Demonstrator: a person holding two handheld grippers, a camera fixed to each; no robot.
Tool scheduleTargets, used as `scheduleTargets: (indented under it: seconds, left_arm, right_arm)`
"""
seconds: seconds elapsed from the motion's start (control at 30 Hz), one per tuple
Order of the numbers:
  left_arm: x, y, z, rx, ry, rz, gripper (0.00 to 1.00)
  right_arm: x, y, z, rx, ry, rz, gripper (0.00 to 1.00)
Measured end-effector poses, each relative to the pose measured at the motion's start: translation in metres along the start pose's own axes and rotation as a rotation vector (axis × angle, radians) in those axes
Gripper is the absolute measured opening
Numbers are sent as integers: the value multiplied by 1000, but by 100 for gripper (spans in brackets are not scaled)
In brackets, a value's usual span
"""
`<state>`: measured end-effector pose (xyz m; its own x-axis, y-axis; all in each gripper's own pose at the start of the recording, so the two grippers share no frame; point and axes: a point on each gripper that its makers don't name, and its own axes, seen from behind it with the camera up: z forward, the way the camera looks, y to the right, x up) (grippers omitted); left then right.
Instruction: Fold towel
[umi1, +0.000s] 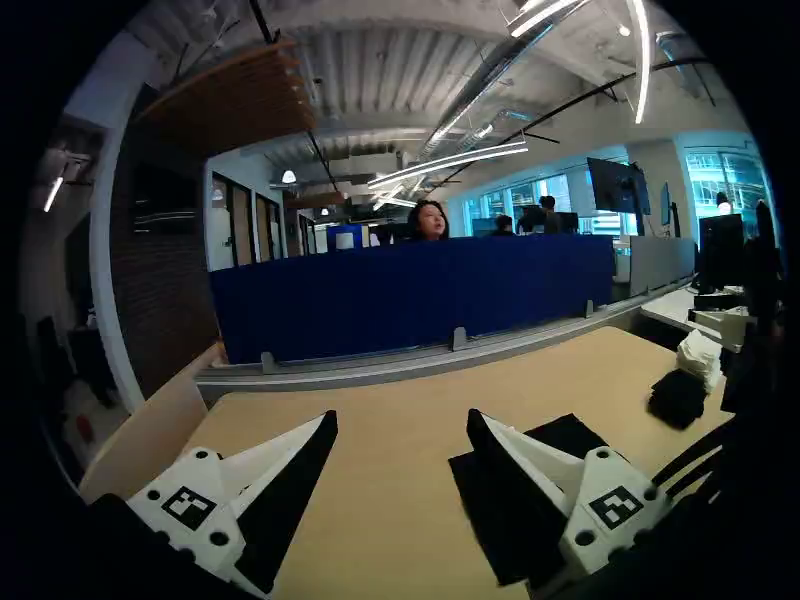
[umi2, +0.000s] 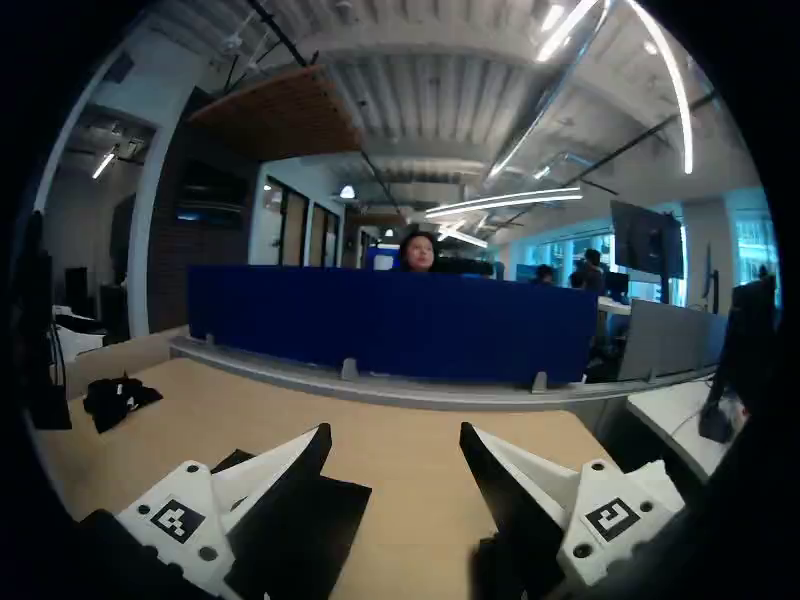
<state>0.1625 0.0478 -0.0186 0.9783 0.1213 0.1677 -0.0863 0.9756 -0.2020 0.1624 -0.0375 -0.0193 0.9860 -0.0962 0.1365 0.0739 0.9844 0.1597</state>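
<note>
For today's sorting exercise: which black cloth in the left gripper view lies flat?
The black towel by the jaws; the other black cloth, farther right, is bunched up.

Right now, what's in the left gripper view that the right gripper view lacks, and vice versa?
Left gripper view: a white cloth beside a black bundle at the right edge of the desk. Right gripper view: a crumpled black cloth at the far left of the desk. Both: the flat black towel, the desk, the blue divider, and an open gripper holding nothing, left gripper and right gripper.
</note>
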Motion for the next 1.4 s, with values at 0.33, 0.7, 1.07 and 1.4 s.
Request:
scheduleTargets:
  seconds: [0.33,0.7,1.07,1.4]
  left_arm:
    - [-8,28,-2,-129,-91,38,96]
    - [-37,53,-2,-192,-153,63,96]
    - [-72,66,2,-230,-209,82,96]
    - [-118,80,1,-271,-283,107,96]
  right_arm:
    - [-5,-31,-7,148,-110,-60,100]
    - [-19,-48,-12,197,-152,-77,100]
    - [-60,-65,-9,238,-234,-105,100]
    - [-111,-71,-9,252,-325,-97,100]
